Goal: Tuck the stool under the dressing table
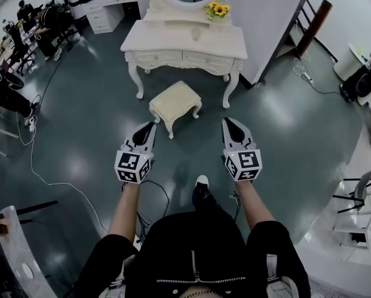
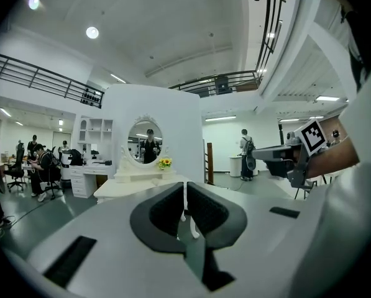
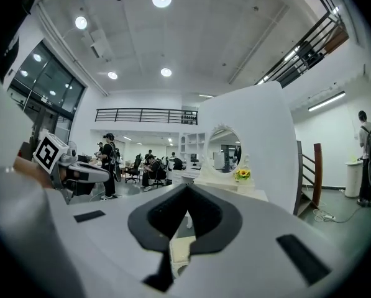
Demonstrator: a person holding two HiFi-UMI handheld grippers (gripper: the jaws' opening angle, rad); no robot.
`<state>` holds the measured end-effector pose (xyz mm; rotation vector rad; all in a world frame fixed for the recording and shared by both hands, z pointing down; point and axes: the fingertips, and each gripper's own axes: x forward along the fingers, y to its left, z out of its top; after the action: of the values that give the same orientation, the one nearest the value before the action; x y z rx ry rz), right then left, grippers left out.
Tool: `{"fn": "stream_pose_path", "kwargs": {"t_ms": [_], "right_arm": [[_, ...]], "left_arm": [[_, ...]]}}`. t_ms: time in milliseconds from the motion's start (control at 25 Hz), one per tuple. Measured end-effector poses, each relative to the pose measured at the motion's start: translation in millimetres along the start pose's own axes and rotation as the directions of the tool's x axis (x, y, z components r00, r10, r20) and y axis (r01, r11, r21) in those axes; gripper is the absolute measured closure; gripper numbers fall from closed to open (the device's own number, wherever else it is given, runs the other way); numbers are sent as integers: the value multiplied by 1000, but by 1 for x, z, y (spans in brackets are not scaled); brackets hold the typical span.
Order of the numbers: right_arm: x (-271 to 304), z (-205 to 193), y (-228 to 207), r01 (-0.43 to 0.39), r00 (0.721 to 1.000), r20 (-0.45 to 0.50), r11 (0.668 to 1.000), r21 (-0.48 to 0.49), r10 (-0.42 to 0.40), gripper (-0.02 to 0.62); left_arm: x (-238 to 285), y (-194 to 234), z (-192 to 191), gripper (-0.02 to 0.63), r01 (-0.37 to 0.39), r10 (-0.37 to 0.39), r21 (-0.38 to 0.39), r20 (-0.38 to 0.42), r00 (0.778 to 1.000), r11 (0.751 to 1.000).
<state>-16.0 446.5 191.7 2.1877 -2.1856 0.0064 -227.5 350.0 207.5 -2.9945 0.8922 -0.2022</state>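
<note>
Where the stool (image 1: pixel 175 102) is: just in front of the dressing table (image 1: pixel 185 42), not under it.
Left gripper (image 1: pixel 150 126): jaws together, empty.
Right gripper (image 1: pixel 229 123): jaws together, empty.
Feel: probably light, with a soft top.
Hold: best to push the hard side rim.

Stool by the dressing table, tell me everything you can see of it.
The stool is small and cream, with a square padded seat that looks tufted and short curved white legs. It stands upright on the dark glossy floor, turned at an angle, just in front of the dressing table and not yet under it. Only the floor touches it; the left gripper and right gripper are short of it.
</note>
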Motion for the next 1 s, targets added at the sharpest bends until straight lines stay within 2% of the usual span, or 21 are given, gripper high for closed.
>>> {"fn": "stream_pose_path", "kwargs": {"t_ms": [320,480,760,1000], "right_arm": [[96,13,-95,-42,999,-14,999,0,42,589],[136,9,-129,-81,996,-33,997,0,81,588],[197,1,-153,-118,992,-41,993,15,118,588],[258,-3,-173,-113,992,-47,993,20,114,589]], "left_arm": [[113,28,23,576,-54,54,-41,-13,998,998],[155,40,28,577,-83,82,-63,-15,997,995],[209,65,19,577,-95,92,-76,-43,995,993],[269,103,19,576,-74,71,-83,-37,997,994]]}}
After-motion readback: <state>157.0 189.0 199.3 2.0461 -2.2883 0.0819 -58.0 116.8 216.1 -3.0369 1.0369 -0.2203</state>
